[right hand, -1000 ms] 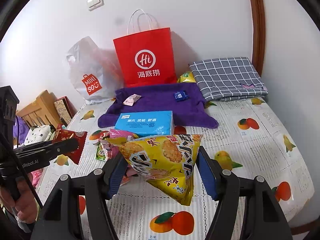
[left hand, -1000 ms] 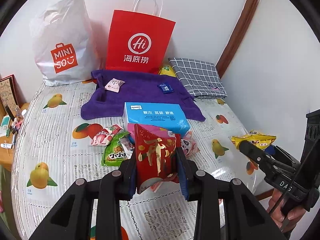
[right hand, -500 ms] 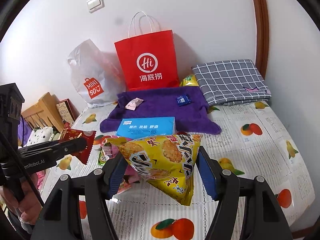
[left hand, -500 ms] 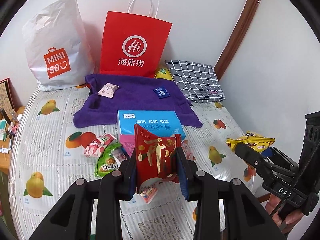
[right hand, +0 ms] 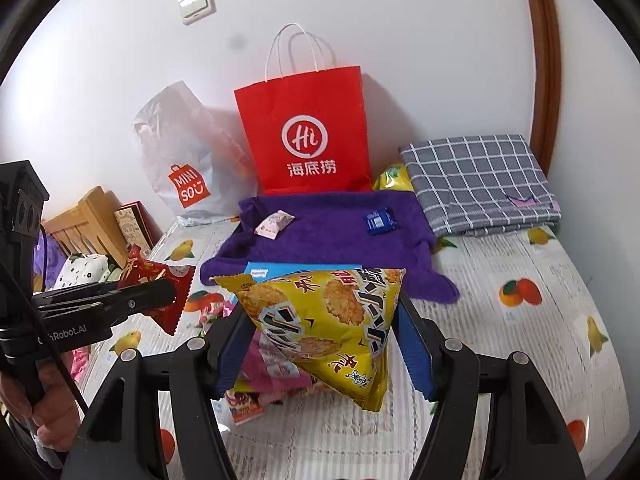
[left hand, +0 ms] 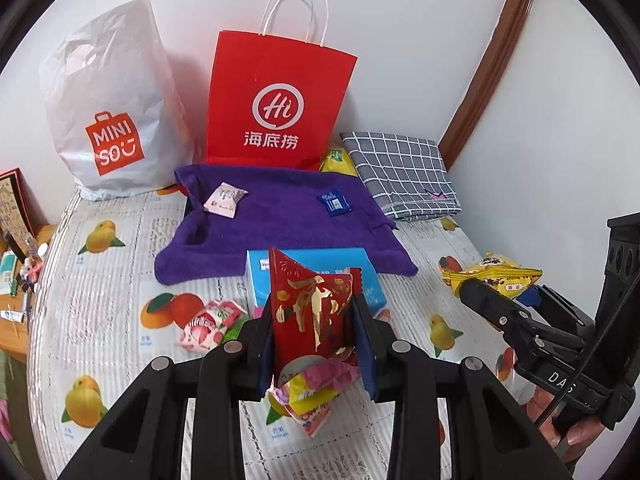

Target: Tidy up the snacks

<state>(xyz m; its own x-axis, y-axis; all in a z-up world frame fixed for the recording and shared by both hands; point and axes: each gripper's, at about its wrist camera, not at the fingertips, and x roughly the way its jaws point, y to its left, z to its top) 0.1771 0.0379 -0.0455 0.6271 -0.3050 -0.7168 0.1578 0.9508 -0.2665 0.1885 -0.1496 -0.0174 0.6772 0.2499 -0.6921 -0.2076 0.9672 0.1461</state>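
Note:
My left gripper [left hand: 316, 320] is shut on a red and gold snack packet [left hand: 310, 308] and holds it above the bed; the packet also shows in the right wrist view [right hand: 154, 280]. My right gripper [right hand: 320, 320] is shut on a yellow rice-cracker bag [right hand: 324, 320], seen from the side in the left wrist view [left hand: 496, 278]. Loose snacks [left hand: 208, 320] lie on the fruit-print sheet [left hand: 100, 300] under both grippers, beside a blue tissue box [left hand: 372, 280]. A purple towel [left hand: 280, 220] behind carries a pink sachet [left hand: 224, 198] and a blue sachet [left hand: 334, 202].
A red paper bag [left hand: 276, 100] and a white Miniso plastic bag [left hand: 112, 100] stand against the wall behind the towel. A folded grey checked cloth [left hand: 400, 164] lies at the back right. A wooden bedside stand [left hand: 16, 288] with small items is at the left edge.
Both grippers have risen and moved forward toward the towel and bags, each still holding its packet. The loose snacks and tissue box now sit lower and closer under the fingers.

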